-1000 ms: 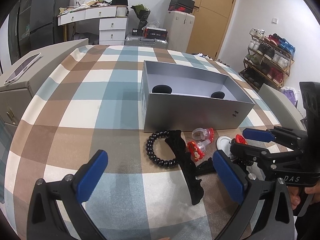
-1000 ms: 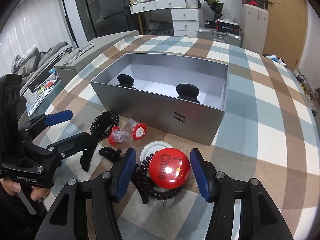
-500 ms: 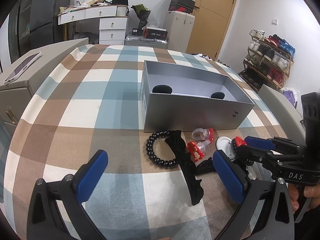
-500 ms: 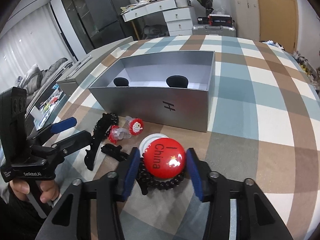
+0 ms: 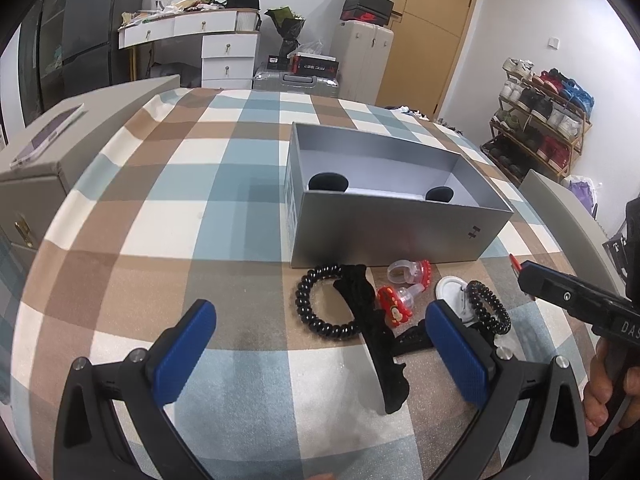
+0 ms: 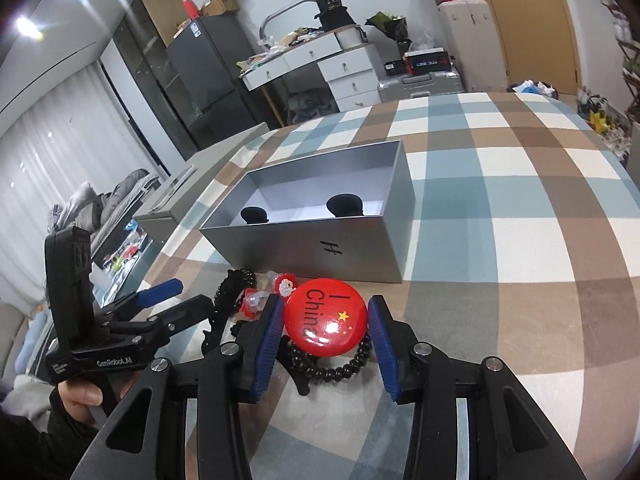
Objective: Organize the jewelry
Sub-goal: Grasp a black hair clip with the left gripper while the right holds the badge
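Step in hand: we're lifting the red China badge point(image 6: 326, 322) toward the grey box point(image 6: 320, 236). Left gripper point(image 5: 320, 344) hovers level in front of the box, jaws wide, empty. Right gripper point(image 6: 323, 334), tilted up, clamps the badge above the black coil hair tie point(image 6: 340, 370). Next: clear the box's near wall, release inside.

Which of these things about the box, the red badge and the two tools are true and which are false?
1. The right tool is shut on the red badge. True.
2. The grey box has its lid on. False: it is open on top.
3. The left tool holds the black coil hair tie. False: it is open and holds nothing.
4. Two dark round things sit inside the box. True.
5. The tablecloth is plain white. False: it is checked brown, blue and white.
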`<state>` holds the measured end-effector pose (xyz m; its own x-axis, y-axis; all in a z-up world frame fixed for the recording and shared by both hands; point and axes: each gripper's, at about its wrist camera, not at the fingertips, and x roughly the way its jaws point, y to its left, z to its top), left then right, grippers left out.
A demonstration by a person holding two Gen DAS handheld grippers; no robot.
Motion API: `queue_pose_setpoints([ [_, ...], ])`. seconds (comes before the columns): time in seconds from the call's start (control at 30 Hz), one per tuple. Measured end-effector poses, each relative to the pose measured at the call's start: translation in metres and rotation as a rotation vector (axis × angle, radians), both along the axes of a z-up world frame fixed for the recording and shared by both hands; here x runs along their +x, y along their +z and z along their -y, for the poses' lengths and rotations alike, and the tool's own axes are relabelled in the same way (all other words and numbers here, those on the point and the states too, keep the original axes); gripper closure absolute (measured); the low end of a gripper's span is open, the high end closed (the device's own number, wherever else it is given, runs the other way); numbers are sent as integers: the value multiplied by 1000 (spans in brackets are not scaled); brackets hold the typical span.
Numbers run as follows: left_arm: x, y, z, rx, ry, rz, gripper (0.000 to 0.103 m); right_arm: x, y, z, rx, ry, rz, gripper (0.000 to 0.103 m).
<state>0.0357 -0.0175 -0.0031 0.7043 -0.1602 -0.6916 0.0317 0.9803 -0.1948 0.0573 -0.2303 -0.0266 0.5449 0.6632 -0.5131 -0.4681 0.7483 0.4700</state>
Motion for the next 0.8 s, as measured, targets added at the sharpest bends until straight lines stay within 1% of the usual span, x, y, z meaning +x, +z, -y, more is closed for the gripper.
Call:
queue_pose_setpoints([
  [0.03, 0, 1, 1, -8, -16, -4, 10, -2, 1, 1, 2, -3, 2, 61],
  [0.07, 0, 2, 2, -17, -33, -9, 23, -3, 1, 3, 7, -8, 3, 61],
  [0.1, 0, 2, 5, -23, -51, -16, 29, -3, 1, 4, 10, -9, 3, 61],
  [0.13, 0, 1, 9, -18, -67, -26, 37, -5, 2, 6, 15, -13, 5, 61],
  [0.17, 0, 0, 12, -10, -80, -31, 43, -6, 4, 7, 19, -16, 8, 61],
  [0.2, 0, -2, 14, -6, -88, -32, 47, -6, 4, 8, 22, -17, 10, 61],
  [0.27, 2, -4, 17, -8, -103, -42, 62, -8, 6, 10, 28, -20, 15, 61],
  [0.33, 5, -5, 18, -9, -110, -54, 71, -9, 7, 11, 28, -21, 25, 61],
  [0.37, 6, -6, 19, 2, -113, -56, 75, -10, 7, 12, 26, -22, 28, 61],
  [0.43, 7, -5, 21, 26, -108, -54, 77, -10, 7, 13, 30, -23, 25, 61],
  [0.47, 8, -5, 21, 29, -107, -56, 81, -10, 6, 13, 33, -24, 23, 61],
  [0.53, 8, -5, 19, 5, -119, -64, 88, -11, 6, 14, 33, -25, 25, 61],
  [0.57, 8, -5, 19, 6, -112, -67, 90, -11, 6, 14, 33, -24, 25, 61],
  [0.6, 8, -4, 18, 8, -108, -66, 91, -11, 6, 14, 33, -26, 25, 61],
  [0.63, 7, -4, 18, 4, -107, -65, 94, -11, 6, 14, 32, -26, 27, 61],
  [0.8, -1, 2, 14, -24, -102, -39, 96, -12, 8, 15, 34, -27, 31, 61],
])
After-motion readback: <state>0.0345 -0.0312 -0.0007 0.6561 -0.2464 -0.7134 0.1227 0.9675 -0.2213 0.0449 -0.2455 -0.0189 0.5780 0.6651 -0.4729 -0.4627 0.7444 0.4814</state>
